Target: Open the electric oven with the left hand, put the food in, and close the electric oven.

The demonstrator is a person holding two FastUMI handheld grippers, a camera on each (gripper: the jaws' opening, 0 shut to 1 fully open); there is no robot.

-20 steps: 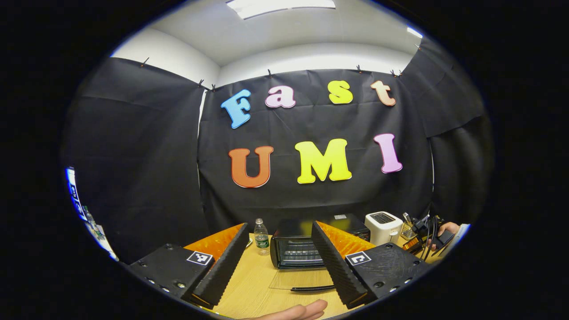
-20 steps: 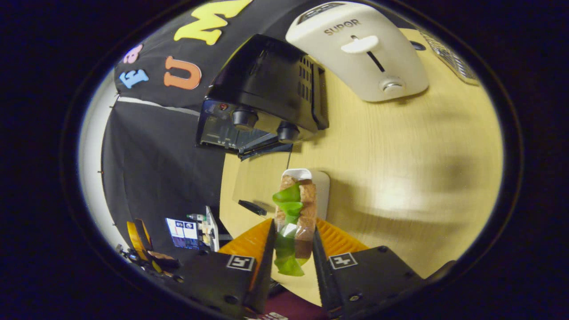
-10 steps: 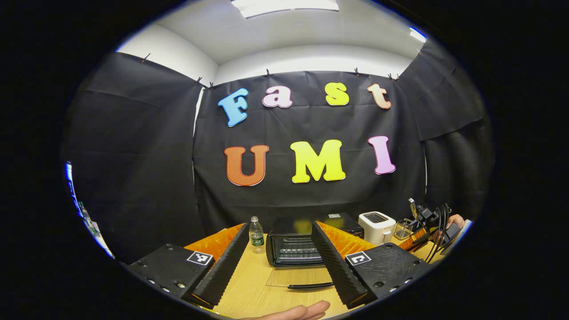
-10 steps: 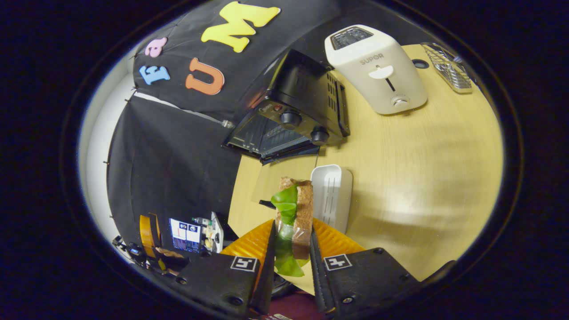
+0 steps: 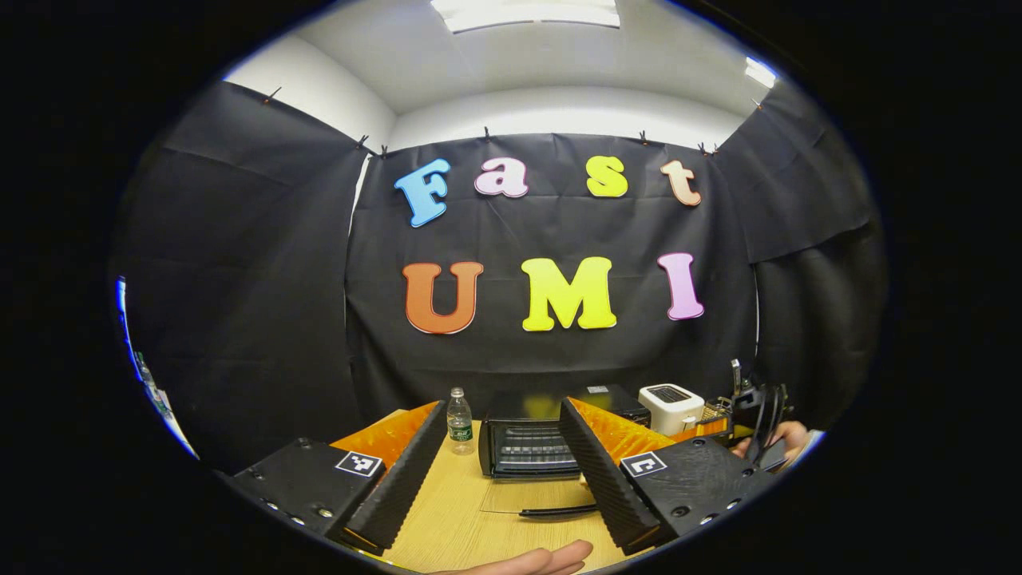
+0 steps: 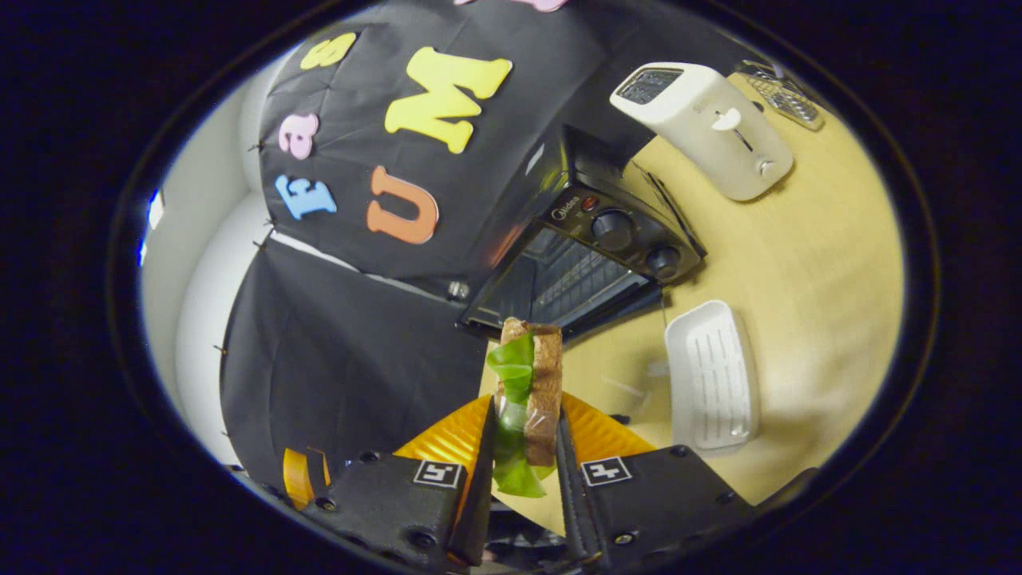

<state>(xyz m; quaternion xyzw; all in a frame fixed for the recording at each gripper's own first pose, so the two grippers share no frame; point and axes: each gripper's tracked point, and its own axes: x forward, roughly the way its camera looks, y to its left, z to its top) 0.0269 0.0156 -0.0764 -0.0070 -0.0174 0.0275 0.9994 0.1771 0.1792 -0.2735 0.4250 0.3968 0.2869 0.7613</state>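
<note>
Right gripper (image 6: pixel 523 447) pinches sandwich (image 6: pixel 531 391) (lettuce showing) before open oven (image 6: pixel 575 263).

Left hand-held gripper (image 5: pixel 499 467): fingers spread wide, nothing between them, pointing level. A bare hand (image 5: pixel 531 559) at 6 o'clock in the left gripper view, palm flat. Right hand-held gripper (image 6: pixel 523 459): rolled sideways, both fingers pressed on the sandwich (image 6: pixel 527 403). Its holding hand (image 5: pixel 786 438) sits at 3 o'clock in the left gripper view.
</note>
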